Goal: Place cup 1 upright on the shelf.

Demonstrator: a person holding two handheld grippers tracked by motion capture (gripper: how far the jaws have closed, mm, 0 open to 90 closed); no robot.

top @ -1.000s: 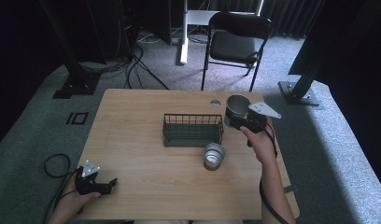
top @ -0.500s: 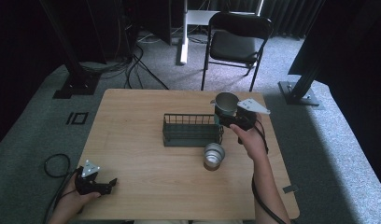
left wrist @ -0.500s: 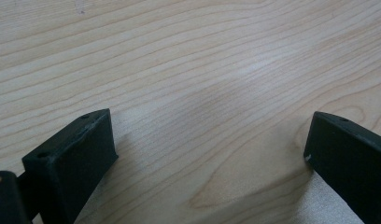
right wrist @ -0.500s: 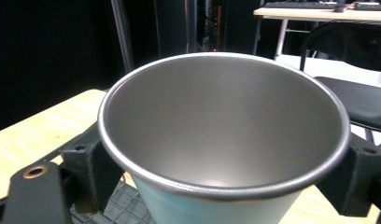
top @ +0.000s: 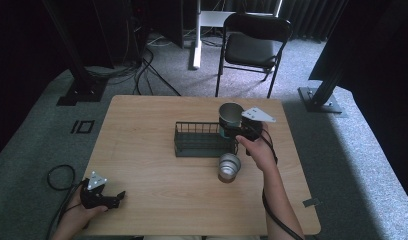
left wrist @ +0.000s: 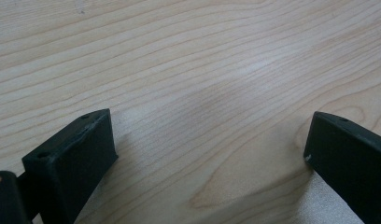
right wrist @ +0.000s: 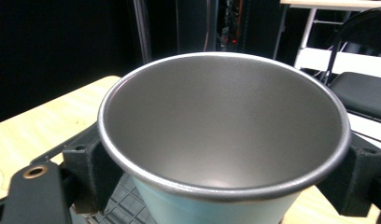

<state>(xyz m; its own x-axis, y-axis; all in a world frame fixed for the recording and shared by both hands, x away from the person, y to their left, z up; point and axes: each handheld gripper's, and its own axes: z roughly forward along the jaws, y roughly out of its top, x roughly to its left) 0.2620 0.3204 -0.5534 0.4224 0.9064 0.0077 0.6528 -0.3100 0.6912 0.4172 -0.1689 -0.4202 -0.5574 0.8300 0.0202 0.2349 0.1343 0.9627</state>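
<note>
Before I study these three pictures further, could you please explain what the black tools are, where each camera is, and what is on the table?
No robot here: a person holds a hand tool with two black fingers in each hand. The high view looks down on the wooden table. On it stand a dark wire basket and a second metal cup near the front of the basket. The other two pictures come from cameras riding on the tools. The left gripper rests at the table's near left corner, fingers apart over bare wood. The right gripper clamps a metal cup with a pale blue outside, upright, at the basket's right end; whether it hangs above it or already touches, I cannot tell.
</note>
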